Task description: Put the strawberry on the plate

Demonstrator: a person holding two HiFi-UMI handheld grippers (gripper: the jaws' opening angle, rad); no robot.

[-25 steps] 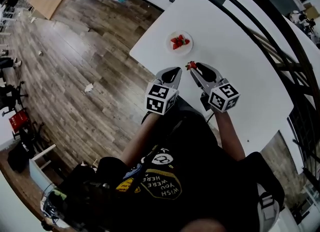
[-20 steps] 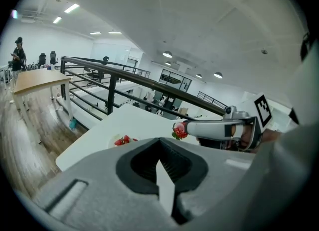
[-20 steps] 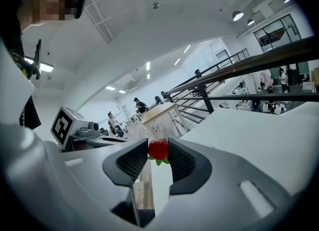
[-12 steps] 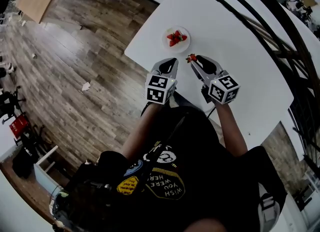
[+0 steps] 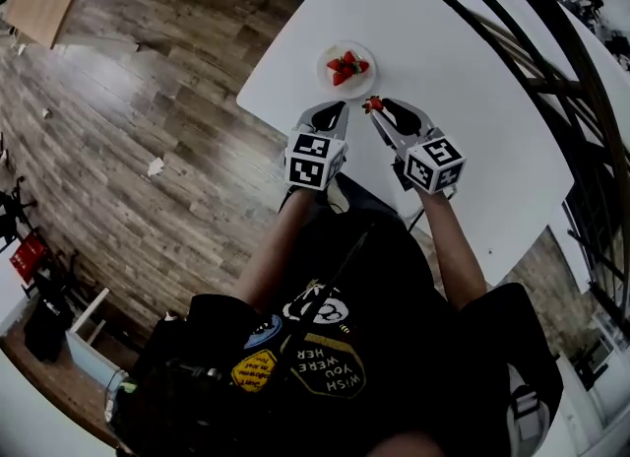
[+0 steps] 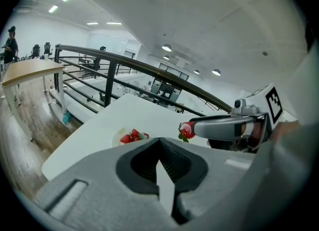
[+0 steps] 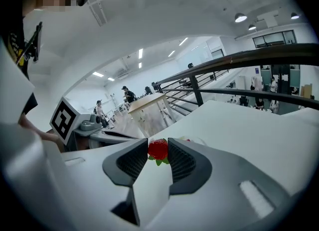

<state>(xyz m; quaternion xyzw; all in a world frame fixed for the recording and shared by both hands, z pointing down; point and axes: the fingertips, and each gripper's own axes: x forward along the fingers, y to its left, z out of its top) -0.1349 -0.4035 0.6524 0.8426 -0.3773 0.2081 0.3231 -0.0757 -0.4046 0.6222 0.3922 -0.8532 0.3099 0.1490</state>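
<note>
Head view: wooden floor [image 5: 148, 130] fills the left of the frame, and the white table [image 5: 463, 61] spans the upper middle and right. Near the table's left edge, the plate [image 5: 328, 79] already carries several strawberries [image 5: 345, 64]. Just below it, the left gripper [image 5: 338, 110] has its jaws closed together on nothing. Beside it, the right gripper [image 5: 380, 111] pinches the strawberry [image 5: 373, 104] at its tips, short of the plate. Placing and release remain. Nothing blocks the way; a dark railing [image 5: 547, 83] crosses the far right.
</note>
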